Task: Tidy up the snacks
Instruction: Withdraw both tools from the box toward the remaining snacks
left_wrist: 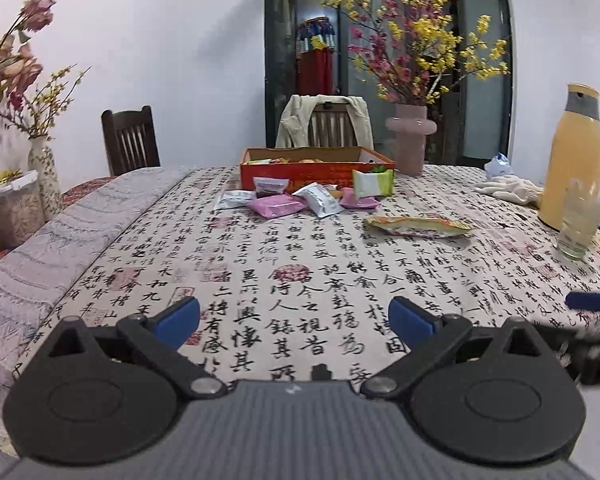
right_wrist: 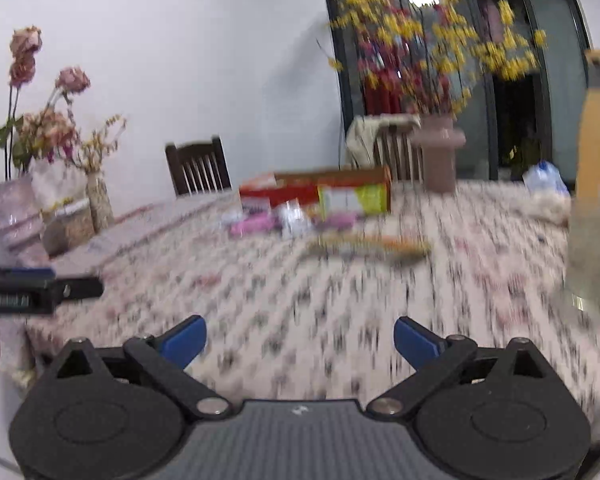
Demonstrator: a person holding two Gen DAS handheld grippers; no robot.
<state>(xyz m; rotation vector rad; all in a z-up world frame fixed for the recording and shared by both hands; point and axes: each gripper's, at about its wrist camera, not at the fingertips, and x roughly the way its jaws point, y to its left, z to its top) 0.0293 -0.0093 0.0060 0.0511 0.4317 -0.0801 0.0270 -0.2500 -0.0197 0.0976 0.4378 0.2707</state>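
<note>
Both grippers hang over the near part of the table with their jaws spread wide and nothing between the blue pads; only the tablecloth (left_wrist: 300, 264) with its black brush writing shows in the gap of the left gripper (left_wrist: 294, 320), and the right gripper (right_wrist: 300, 340) shows the same cloth, badly smeared by blur.

The snacks lie well ahead of the left jaws, none touching either gripper; straight ahead stands an orange box (left_wrist: 316, 166), open on top with packets inside it; just in front of the box sits a loose cluster of packets, among them a pink packet (left_wrist: 276, 205), a silver packet (left_wrist: 322, 199), a dark-labelled packet (left_wrist: 271, 186) and a green and white packet (left_wrist: 374, 182) propped against the box wall; a long yellow and orange packet (left_wrist: 418, 226) lies apart from the cluster, ahead and to the right of the jaws.

Further right of the left jaws stand a clear glass (left_wrist: 578, 228) and a yellow flask (left_wrist: 574, 156), close together; white gloves (left_wrist: 508, 188) lie beyond them; a pink vase (left_wrist: 411, 138) of yellow and red blossoms stands behind the box, to its right.

At the right edge of the left view a blue pad of the other gripper shows; in the right view the box (right_wrist: 316, 192) and the packets in front of it are too blurred to sort out.
</note>
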